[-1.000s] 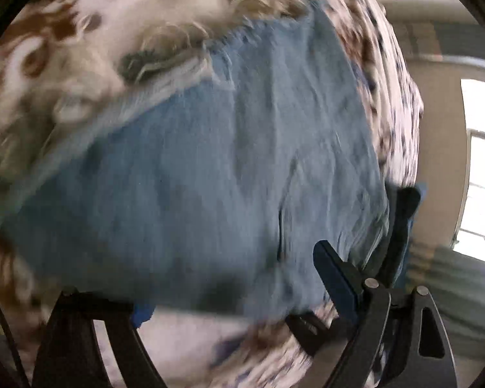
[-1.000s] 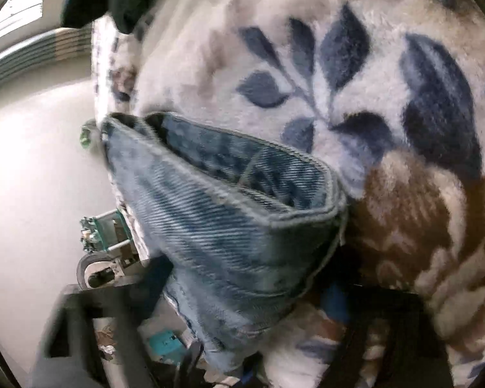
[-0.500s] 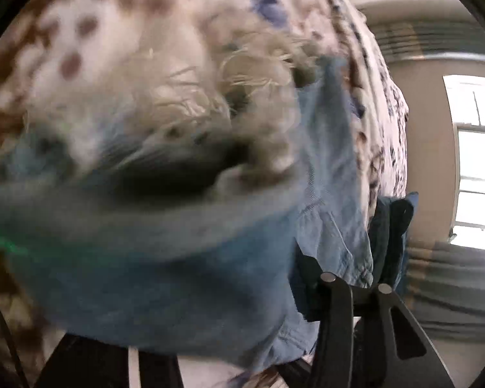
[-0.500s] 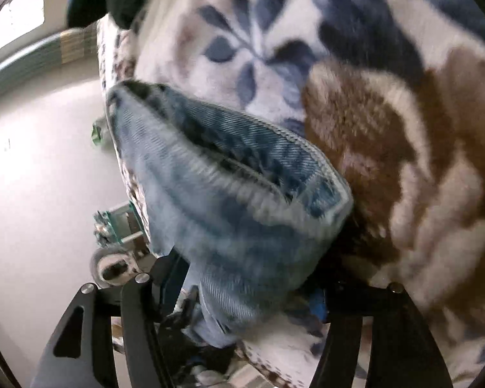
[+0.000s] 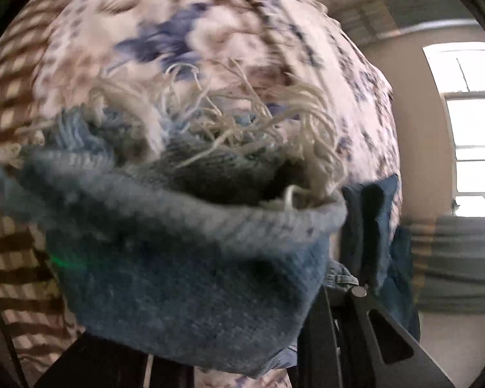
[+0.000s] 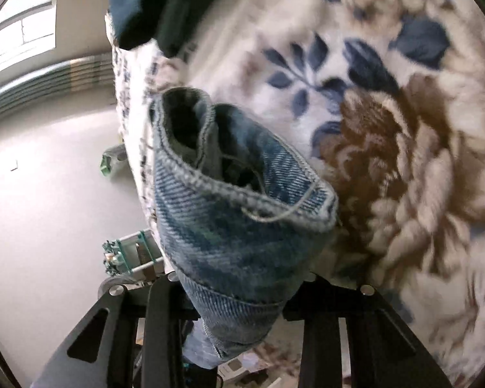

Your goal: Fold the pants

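Nearest the left wrist lens, the left gripper (image 5: 190, 360) is closed on a bunched fold of the blue denim pants (image 5: 190, 278); the cloth swells over the fingers and hides most of them, leaving only the right-hand finger's black frame clear. Only this view shows the frayed hem (image 5: 229, 123), its pale loose threads splayed above the fold's dark opening. Behind lies the floral blanket (image 5: 184, 29), and past its edge a dark blue garment (image 5: 368, 223), then a bright window (image 5: 472, 123).

In the right wrist view, the right gripper (image 6: 236, 300) pinches a stitched hem of the same pants (image 6: 229, 236), which stands up between the black fingers as an open cuff with a loose thread curling off its rim. The denim weave reads sharply here, unlike the blurred left view. Beyond it spreads the blanket (image 6: 388, 123), brown and navy flowers. Only this camera catches the pale floor (image 6: 48, 187) left of the bed, with some green-edged equipment (image 6: 126, 255) on it, and a dark garment (image 6: 158, 3) at the blanket's far edge.
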Demonstrator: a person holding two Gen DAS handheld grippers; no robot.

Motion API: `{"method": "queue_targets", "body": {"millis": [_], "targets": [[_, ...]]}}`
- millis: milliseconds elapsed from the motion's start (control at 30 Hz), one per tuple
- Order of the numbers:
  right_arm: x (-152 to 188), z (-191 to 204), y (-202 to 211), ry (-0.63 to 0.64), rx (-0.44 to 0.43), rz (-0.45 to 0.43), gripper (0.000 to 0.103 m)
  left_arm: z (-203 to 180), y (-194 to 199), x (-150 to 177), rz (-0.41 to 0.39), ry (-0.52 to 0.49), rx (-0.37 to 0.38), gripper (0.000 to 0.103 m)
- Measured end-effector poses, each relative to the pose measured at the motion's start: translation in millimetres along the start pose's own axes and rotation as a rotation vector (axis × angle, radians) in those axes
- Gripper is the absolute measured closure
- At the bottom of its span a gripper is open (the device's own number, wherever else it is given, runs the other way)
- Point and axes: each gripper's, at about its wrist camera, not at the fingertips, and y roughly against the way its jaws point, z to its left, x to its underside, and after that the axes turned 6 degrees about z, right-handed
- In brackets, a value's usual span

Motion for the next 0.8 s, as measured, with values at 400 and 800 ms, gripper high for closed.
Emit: {"method": "queue_targets", "body": {"millis": [400, 800], "targets": [[25.9, 8.1, 90.6, -0.129, 0.002, -0.108, 0.066, -66.6, -6.7, -14.9, 0.247, -0.209, -0.032, 0.086], [61.7, -121.2, 77.3, -0.204, 0.300, 0.076, 0.040, 85.7, -15.6, 29.1, 0.426, -0.121, -0.330, 0.067]]}}
